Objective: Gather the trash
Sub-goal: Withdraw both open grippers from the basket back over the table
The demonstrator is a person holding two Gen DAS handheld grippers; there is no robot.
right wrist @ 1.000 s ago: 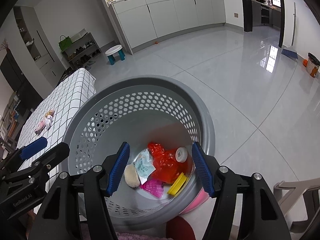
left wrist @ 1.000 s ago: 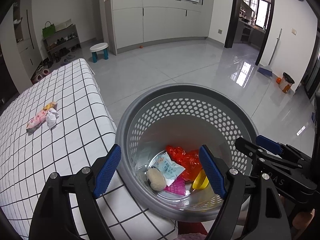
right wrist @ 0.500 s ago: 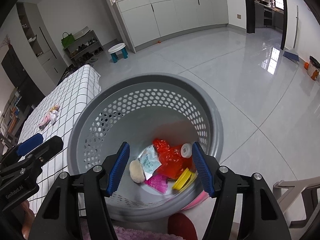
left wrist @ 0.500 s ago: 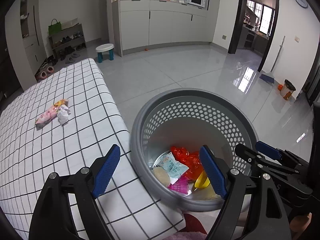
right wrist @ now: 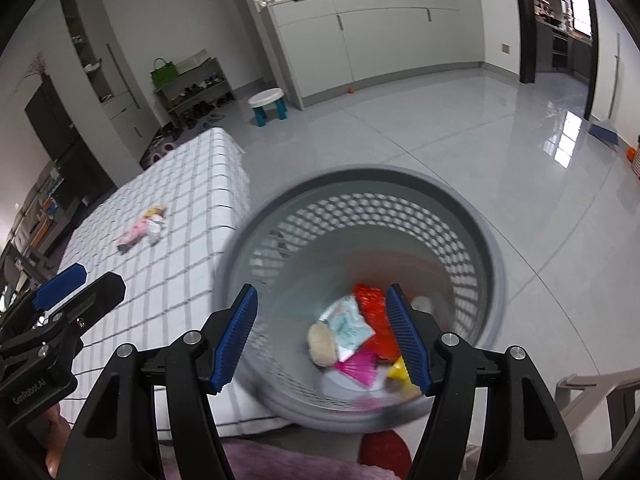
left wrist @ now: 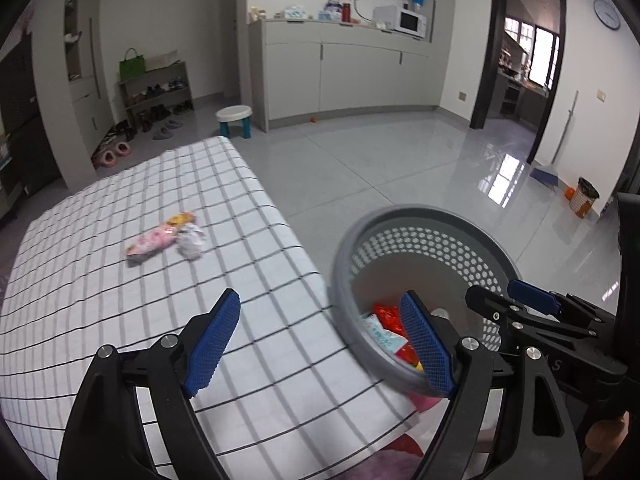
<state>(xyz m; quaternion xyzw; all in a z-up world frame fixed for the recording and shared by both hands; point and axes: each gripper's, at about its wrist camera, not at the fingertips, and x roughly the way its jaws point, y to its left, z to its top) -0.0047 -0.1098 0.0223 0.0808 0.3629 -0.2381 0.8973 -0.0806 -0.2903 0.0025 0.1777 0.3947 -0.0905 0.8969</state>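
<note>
Both grippers, left (left wrist: 320, 340) and right (right wrist: 320, 336), wide open, empty; next: straddle pink crumpled wrapper (left wrist: 154, 240), mid-left on checked surface (left wrist: 100, 320), carry to grey perforated basket (left wrist: 440, 216)

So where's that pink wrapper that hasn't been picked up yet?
The pink wrapper lies on the checked tablecloth, touching a crumpled white scrap. In both views it is left of the grey basket, out beyond both grippers.

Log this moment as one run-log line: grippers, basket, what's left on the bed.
left gripper: open, empty | right gripper: open, empty | basket: holds trash | pink wrapper and white wad: on checked bed, uncollected
</note>
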